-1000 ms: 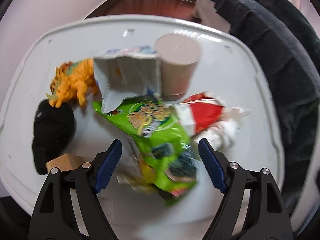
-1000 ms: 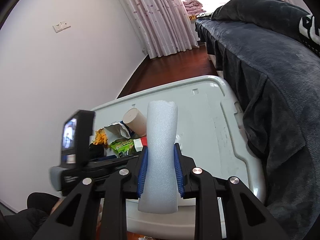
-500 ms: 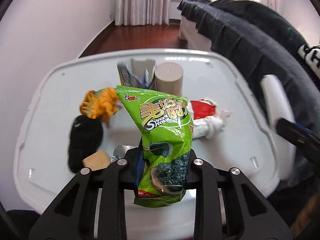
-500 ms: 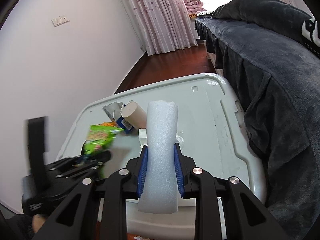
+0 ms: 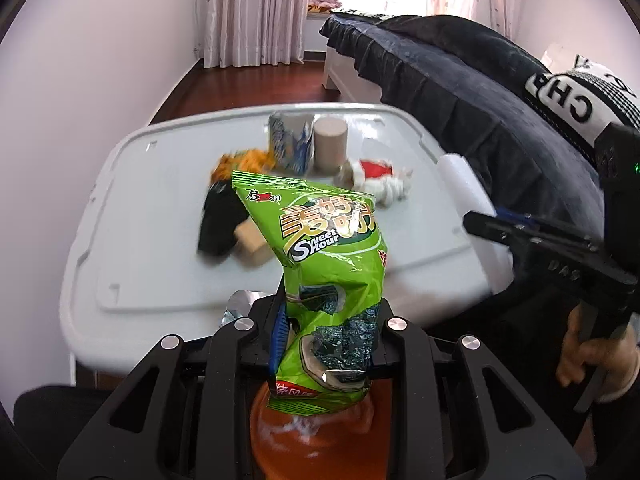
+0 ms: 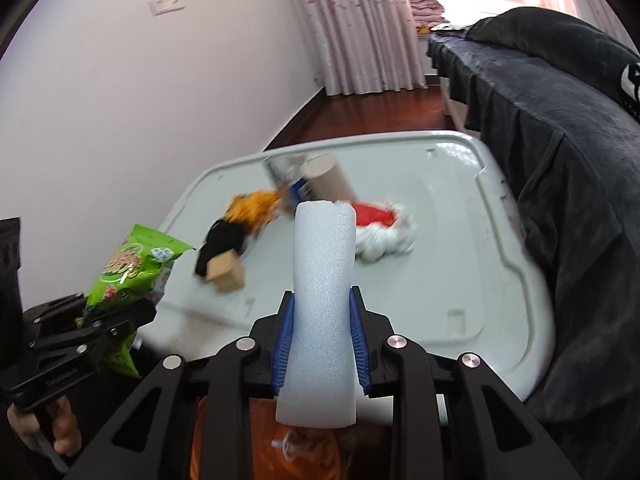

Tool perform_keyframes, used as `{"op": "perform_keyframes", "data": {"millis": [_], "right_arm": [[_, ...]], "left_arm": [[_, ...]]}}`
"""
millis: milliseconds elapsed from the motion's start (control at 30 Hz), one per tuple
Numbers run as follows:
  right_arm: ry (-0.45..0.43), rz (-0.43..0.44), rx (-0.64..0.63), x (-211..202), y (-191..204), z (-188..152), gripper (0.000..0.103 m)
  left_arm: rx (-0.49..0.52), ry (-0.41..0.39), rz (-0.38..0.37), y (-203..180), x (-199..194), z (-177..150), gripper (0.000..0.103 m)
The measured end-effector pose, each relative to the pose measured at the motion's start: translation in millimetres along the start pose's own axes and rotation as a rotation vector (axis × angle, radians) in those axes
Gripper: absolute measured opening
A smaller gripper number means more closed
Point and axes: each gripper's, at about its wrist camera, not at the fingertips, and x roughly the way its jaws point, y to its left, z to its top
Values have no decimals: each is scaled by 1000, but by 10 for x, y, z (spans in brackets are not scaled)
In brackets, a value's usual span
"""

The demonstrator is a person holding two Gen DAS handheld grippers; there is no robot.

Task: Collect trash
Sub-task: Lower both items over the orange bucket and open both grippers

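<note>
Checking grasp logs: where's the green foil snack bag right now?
The green foil snack bag is clamped upright in the left gripper, lifted off the white plastic lid and above an orange bin; the right wrist view shows it at far left.

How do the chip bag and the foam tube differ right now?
The chip bag is green, printed and crinkled; the foam tube is plain white and smooth. The bag is flat film, the tube a thick cylinder. The left gripper holds the bag, the right gripper the tube. Both stand upright, clamped, lifted off the table.
</note>
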Motion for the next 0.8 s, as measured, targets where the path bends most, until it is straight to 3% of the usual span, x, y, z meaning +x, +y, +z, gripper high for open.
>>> {"op": "perform_keyframes", "data": {"millis": [333, 600, 800], "right_arm": [[94, 92, -72, -294, 508, -432, 29], [278, 90, -135, -90, 718, -1006, 29], [374, 82, -136, 175, 751, -1155, 29]], "left_arm": [[16, 70, -22, 151, -228, -612, 26], [24, 217, -43, 111, -57, -1022, 26], [9, 332, -58, 116, 237, -1134, 27]]}}
